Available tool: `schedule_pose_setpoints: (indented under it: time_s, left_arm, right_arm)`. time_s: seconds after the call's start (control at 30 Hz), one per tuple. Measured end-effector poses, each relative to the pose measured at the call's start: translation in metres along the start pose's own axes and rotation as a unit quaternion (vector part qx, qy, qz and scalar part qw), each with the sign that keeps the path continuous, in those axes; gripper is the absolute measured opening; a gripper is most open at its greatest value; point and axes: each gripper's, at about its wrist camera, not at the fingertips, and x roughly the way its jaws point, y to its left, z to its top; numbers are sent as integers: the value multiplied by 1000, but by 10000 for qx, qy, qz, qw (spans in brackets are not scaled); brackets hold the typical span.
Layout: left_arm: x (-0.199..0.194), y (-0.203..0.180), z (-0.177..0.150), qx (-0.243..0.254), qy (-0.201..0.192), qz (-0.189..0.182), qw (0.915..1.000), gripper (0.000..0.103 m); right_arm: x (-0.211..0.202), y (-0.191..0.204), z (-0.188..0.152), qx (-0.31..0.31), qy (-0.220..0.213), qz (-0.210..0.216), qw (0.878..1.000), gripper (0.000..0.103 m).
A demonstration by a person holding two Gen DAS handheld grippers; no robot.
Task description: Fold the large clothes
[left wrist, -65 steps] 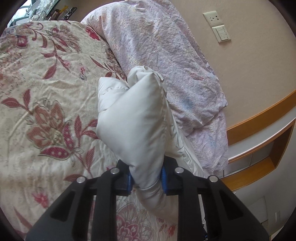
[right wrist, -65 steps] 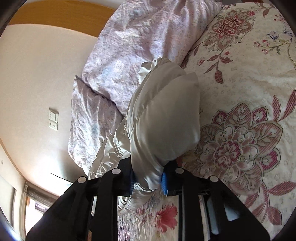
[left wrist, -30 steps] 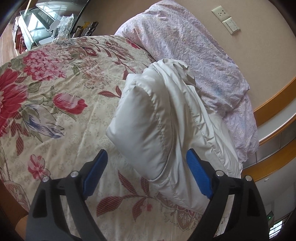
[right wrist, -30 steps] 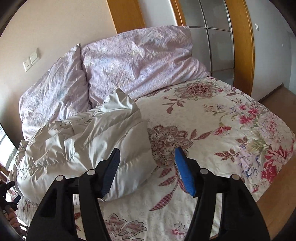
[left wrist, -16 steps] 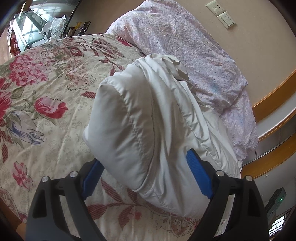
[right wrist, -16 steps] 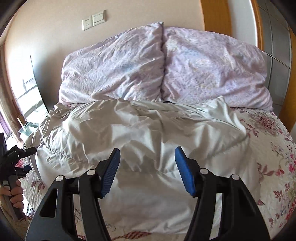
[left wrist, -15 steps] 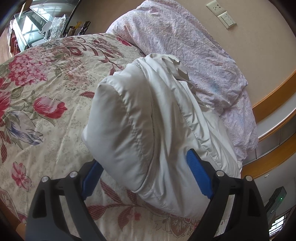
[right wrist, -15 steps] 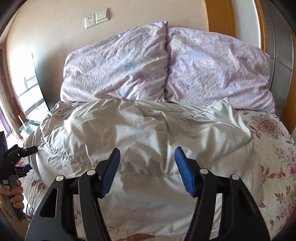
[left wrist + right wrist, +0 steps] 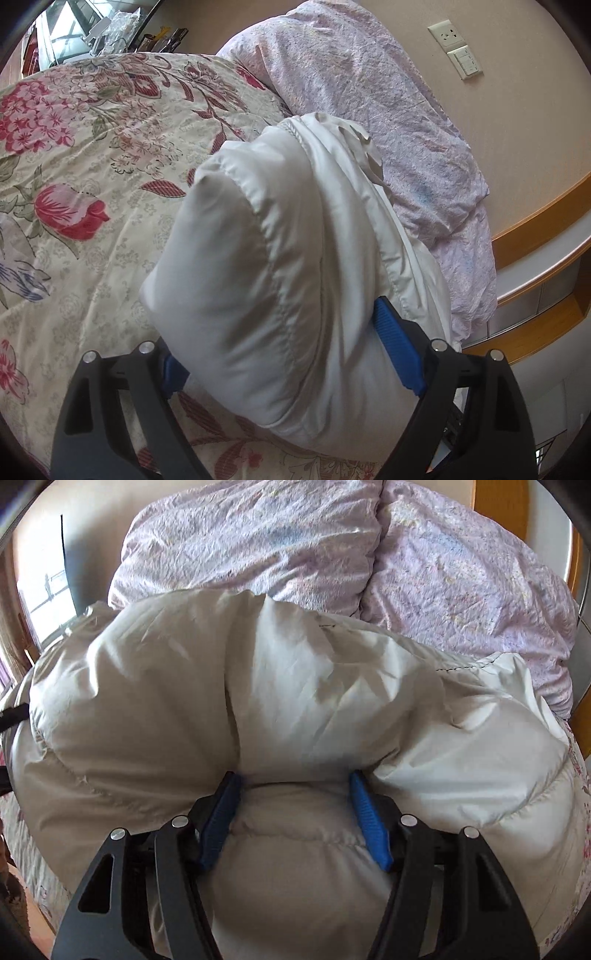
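A puffy white down jacket (image 9: 280, 258) lies folded in a thick bundle on the flowered bedspread (image 9: 74, 155), against the lilac pillows. My left gripper (image 9: 280, 332) is open wide, its blue pads on either side of one end of the bundle; the left pad is mostly hidden by fabric. In the right wrist view the jacket (image 9: 295, 686) fills the frame. My right gripper (image 9: 295, 794) is open, pushed into the jacket's near edge, with padding bulging between its blue pads.
Two lilac pillows (image 9: 332, 542) lean on the beige wall behind the jacket. A wall socket and switch (image 9: 456, 48) sit above them. A wooden ledge (image 9: 535, 236) runs at the right. A cluttered shelf (image 9: 103, 26) stands beyond the bed's far side.
Both grippers, which let go of the jacket earlier, have moved in onto the bundle. The jacket now bulges between the right gripper's pads and lies between the left gripper's pads.
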Motion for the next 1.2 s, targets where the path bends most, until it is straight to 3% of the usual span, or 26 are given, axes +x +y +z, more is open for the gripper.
schedule_pose_setpoints:
  time_s: [0.6, 0.8, 1.2]
  left_arm:
    - [9, 4, 12, -427, -138, -234, 9987, 83]
    - [11, 1, 13, -376, -213, -165, 9989, 82]
    - [13, 15, 16, -587, -295, -663, 9956, 59]
  right_arm:
    - [-8, -28, -3, 615, -57, 555, 9965, 65]
    - [-11, -29, -10, 518, -94, 455, 9976, 66]
    - [-9, -26, -11, 492, -149, 419, 9978, 67]
